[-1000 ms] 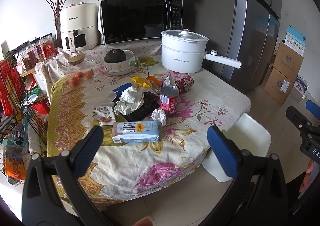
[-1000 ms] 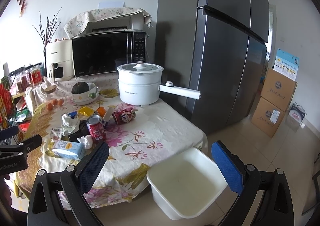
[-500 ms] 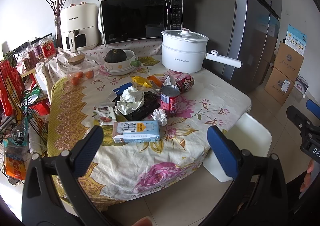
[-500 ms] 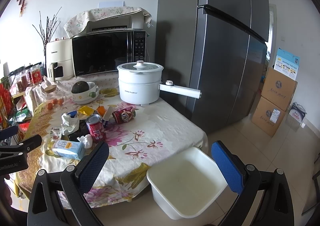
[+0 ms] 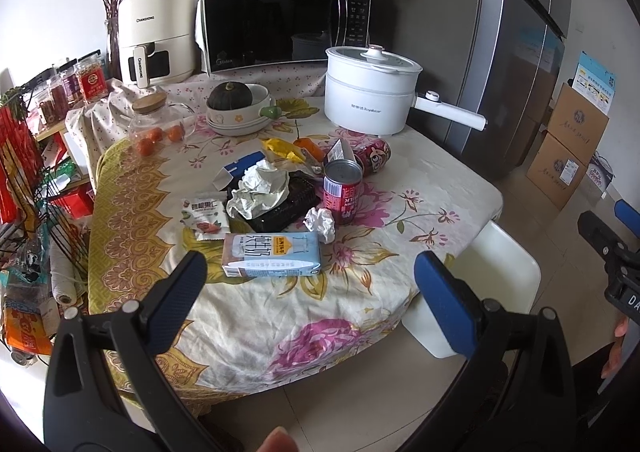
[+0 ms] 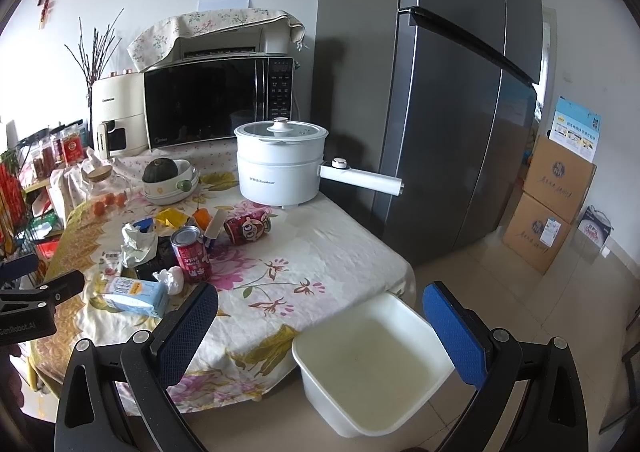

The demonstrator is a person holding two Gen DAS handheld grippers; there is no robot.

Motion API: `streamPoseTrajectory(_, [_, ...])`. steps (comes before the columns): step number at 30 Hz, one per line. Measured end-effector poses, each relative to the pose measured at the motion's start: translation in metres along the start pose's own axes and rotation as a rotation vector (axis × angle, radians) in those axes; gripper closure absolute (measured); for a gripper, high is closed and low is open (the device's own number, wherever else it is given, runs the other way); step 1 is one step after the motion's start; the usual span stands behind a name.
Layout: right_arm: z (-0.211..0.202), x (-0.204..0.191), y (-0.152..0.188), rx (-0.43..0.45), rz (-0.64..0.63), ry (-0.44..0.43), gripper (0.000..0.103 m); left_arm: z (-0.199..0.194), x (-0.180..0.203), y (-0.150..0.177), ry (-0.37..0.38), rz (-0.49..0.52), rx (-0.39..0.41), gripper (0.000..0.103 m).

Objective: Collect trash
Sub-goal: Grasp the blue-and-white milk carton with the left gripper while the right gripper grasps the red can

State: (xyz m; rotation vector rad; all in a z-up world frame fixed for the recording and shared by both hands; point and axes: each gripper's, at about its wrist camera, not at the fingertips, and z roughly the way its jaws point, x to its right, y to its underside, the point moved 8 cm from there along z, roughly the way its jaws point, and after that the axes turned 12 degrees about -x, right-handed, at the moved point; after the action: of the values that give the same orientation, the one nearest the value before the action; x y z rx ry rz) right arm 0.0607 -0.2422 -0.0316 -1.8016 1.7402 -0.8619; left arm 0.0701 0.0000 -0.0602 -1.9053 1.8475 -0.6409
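Observation:
Trash lies on the floral tablecloth: a light blue milk carton point(image 5: 272, 255) on its side, a small paper ball point(image 5: 321, 223), crumpled paper point(image 5: 260, 188) on a black tray point(image 5: 290, 204), an upright red can point(image 5: 342, 190), a red can on its side point(image 5: 374, 154), a snack packet point(image 5: 203, 215). The carton point(image 6: 134, 295) and the upright can point(image 6: 191, 254) also show in the right wrist view. A white bin point(image 6: 370, 356) stands on the floor by the table's right corner. My left gripper point(image 5: 308, 292) is open and empty, in front of the carton. My right gripper point(image 6: 320, 326) is open and empty, above the bin.
A white electric pot point(image 5: 370, 90), a bowl holding a squash point(image 5: 238, 108), a glass jar point(image 5: 158, 124), a microwave point(image 5: 280, 24) and an air fryer point(image 5: 158, 36) stand at the back. A grey fridge point(image 6: 440, 92) is on the right, cardboard boxes point(image 6: 554, 204) beyond it. A wire rack point(image 5: 28, 188) stands at the left.

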Motion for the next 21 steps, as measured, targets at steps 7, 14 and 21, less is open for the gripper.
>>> streamPoseTrajectory(7, [0.017,-0.016,-0.017,-0.082,-0.058,-0.02,0.0,0.013,-0.017,-0.007,-0.01,-0.028,-0.057,0.0])
streamPoseTrajectory(14, [0.035,-0.041,-0.048,-0.141,-0.092,-0.075,0.0,0.026,-0.041,-0.016,-0.056,-0.069,-0.09,0.0])
streamPoseTrajectory(21, [0.067,-0.05,-0.072,-0.215,-0.08,-0.091,0.0,0.052,-0.076,-0.018,-0.099,-0.138,-0.174,0.0])
